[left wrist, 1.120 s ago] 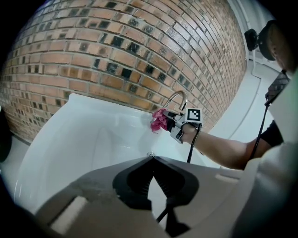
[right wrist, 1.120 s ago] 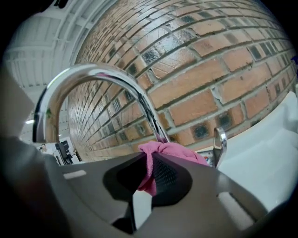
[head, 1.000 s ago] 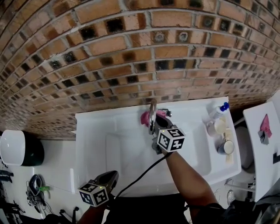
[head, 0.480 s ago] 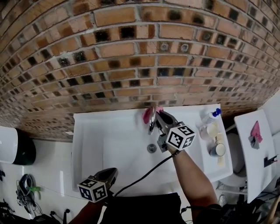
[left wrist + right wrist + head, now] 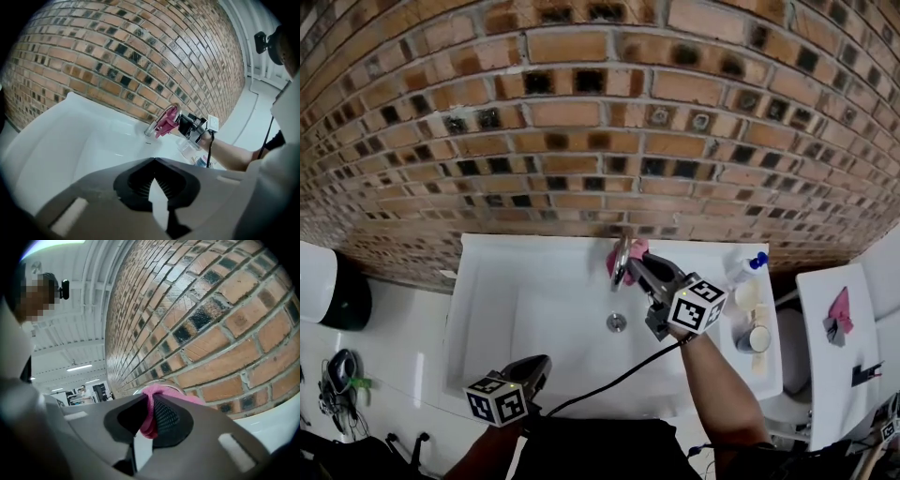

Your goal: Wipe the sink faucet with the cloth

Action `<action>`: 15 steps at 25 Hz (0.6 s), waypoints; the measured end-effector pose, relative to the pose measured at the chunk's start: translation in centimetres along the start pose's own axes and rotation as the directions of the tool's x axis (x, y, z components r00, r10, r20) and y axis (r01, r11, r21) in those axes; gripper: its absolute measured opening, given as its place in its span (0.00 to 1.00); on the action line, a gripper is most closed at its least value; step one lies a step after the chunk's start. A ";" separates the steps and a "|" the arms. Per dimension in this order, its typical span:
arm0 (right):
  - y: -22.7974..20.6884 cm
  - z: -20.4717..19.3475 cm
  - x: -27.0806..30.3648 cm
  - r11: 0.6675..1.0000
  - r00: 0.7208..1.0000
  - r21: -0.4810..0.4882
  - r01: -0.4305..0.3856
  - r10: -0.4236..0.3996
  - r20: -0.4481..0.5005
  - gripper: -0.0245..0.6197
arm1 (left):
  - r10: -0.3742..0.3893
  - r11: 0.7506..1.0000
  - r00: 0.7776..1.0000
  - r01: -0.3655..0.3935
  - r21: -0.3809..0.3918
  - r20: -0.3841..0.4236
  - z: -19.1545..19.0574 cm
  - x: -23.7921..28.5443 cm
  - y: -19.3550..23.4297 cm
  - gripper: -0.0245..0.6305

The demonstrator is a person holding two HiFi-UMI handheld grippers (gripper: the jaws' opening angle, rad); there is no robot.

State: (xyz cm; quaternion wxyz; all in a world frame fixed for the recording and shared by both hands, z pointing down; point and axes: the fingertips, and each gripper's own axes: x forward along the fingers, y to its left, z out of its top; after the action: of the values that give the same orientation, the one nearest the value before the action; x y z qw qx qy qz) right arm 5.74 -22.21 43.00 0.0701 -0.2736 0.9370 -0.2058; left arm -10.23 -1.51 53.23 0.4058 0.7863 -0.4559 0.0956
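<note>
Overhead, the head view shows a white rectangular sink [image 5: 487, 309] set against a red-brown brick wall [image 5: 581, 122]. A curved chrome faucet [image 5: 621, 262] stands at the sink's back edge. The right tool [image 5: 637, 262] reaches in from the faucet's right, its jaws closed on a crumpled pink cloth [image 5: 637, 249] that lies against the faucet's upper part. A round metal drain [image 5: 617, 322] sits in the basin just in front of the faucet. A clear spray bottle with a blue cap [image 5: 746, 268] stands on the sink ledge, well to the faucet's right. The left tool [image 5: 538, 365] hangs at the sink's front rim, well apart from the faucet and to its front left.

Next, the left gripper view looks across the basin. The left tool's [image 5: 154, 160] jaws are together with nothing between them. Beyond them the faucet [image 5: 154, 125] rises at the wall, the pink cloth [image 5: 167, 123] draped on its right side and the right tool [image 5: 180, 124] touching the cloth.

Lastly, the right gripper view sits close to the brick wall. The right tool's [image 5: 151, 401] jaws are clamped narrowly on a fold of the pink cloth [image 5: 164, 393], which bulges out past their tips. Little of the faucet can be made out there behind the cloth.
</note>
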 end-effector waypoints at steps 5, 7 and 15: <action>2.4 -0.3 -0.8 0.994 0.994 -0.074 -0.087 0.082 -0.069 0.09 | 0.015 1.000 1.000 -0.015 -0.017 0.010 -1.3 0.7 -1.6 0.05; 3.4 -0.7 -1.2 0.989 0.990 -0.097 -0.114 0.105 -0.090 0.09 | 0.022 1.000 1.000 -0.022 -0.013 0.020 -1.2 0.9 -2.1 0.05; 6.0 -2.9 -1.5 0.968 0.977 -0.195 -0.159 0.126 -0.171 0.09 | 0.054 0.999 0.998 -0.054 0.001 0.045 -0.8 1.2 -3.1 0.05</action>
State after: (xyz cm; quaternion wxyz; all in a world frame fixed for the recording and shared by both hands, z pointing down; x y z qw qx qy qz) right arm 3.40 -15.76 43.07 -0.0184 -0.1942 0.9731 -0.1222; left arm -6.95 -0.93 52.68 0.3921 0.7761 -0.4858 0.0892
